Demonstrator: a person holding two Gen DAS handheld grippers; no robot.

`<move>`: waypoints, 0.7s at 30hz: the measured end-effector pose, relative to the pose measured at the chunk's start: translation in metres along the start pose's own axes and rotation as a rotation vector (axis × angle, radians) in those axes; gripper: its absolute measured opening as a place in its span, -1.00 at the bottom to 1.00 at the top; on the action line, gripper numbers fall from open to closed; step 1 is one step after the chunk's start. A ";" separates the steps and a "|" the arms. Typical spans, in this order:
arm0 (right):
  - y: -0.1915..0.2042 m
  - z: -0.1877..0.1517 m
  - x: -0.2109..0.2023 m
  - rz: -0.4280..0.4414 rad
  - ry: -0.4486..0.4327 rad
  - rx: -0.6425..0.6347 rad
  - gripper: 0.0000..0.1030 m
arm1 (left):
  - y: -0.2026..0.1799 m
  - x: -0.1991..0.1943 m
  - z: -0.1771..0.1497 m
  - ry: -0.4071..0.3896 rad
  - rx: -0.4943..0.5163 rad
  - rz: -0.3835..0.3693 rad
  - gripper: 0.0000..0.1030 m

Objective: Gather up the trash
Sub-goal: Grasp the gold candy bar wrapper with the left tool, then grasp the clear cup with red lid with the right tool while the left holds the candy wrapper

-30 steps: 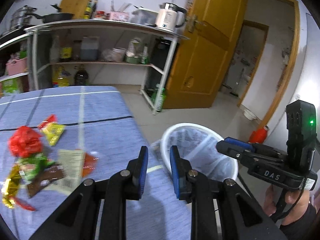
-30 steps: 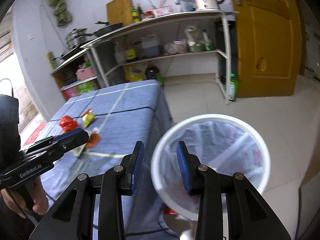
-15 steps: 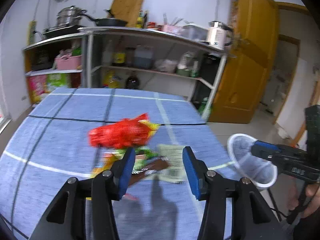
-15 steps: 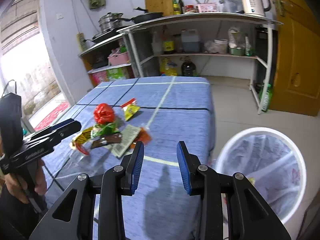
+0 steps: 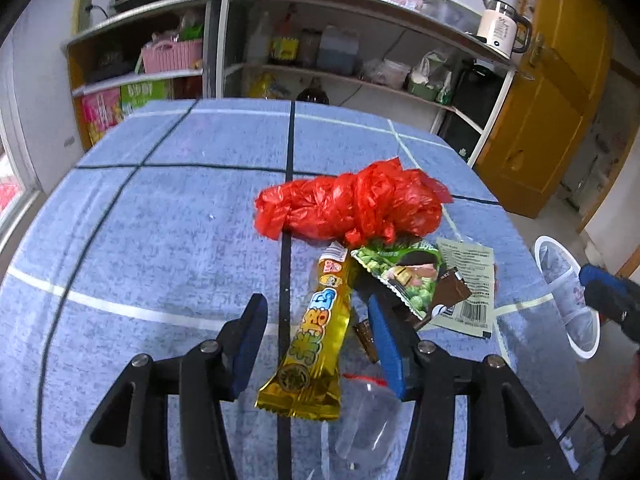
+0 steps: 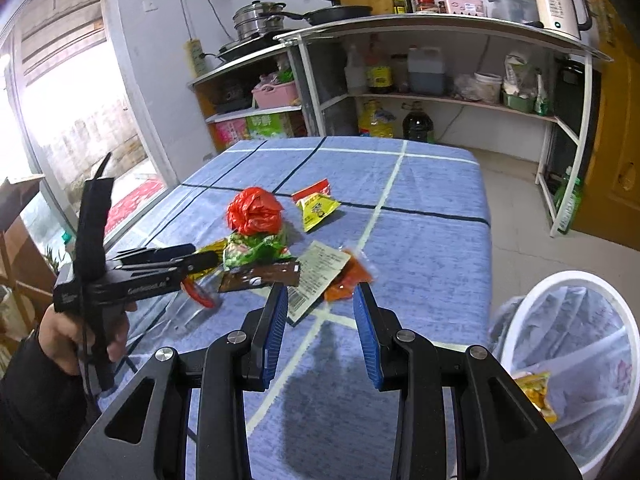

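The left gripper (image 5: pixel 316 344) hangs over the pile of wrappers on the blue checked desk (image 5: pixel 160 216), its jaws spread wide, having just been opening. The long gold snack wrapper (image 5: pixel 316 336) lies lengthwise between the pads, which do not press it yet; that alignment suggests it is the next piece to be taken. From this wrapper, a crumpled red plastic bag (image 5: pixel 352 208) sits at twelve o'clock, and a green snack packet (image 5: pixel 404 276) overlaps a brown wrapper (image 5: pixel 450 294) and a printed sachet (image 5: pixel 472 284) at about two o'clock. A clear plastic scrap (image 5: pixel 364 420) lies at five o'clock.

The right gripper (image 6: pixel 320 332) waits half open and empty above bare cloth, the sachet's corner and an orange packet (image 6: pixel 348 276) at its twelve o'clock. A yellow-red packet (image 6: pixel 316 206) lies apart, farther up the desk. The white bin (image 6: pixel 568 360), lined with a bag, stands on the floor at the right gripper's three o'clock, close to the desk edge so drops are short; one yellow wrapper (image 6: pixel 536 394) is already inside.
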State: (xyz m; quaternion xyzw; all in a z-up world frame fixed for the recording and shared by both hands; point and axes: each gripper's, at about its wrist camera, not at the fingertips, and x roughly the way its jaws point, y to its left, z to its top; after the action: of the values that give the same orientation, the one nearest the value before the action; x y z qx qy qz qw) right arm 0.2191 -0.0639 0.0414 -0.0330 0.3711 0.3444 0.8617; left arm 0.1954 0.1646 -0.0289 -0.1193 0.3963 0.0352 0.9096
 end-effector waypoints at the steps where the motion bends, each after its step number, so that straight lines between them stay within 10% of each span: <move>1: 0.000 0.000 0.001 0.001 0.002 0.001 -0.32 | -0.002 0.001 0.000 0.002 0.008 -0.001 0.05; 7: 0.004 0.001 0.000 0.017 0.000 0.000 -0.32 | -0.009 -0.002 -0.007 -0.005 0.014 0.008 -0.64; 21: 0.058 -0.014 0.008 0.239 0.058 -0.149 -0.31 | 0.021 -0.081 -0.039 -0.164 -0.098 0.004 -0.69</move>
State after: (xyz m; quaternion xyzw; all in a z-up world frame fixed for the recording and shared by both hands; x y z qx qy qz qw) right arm 0.1784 -0.0194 0.0382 -0.0623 0.3706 0.4701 0.7986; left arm 0.1090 0.1775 0.0003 -0.1597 0.3184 0.0661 0.9321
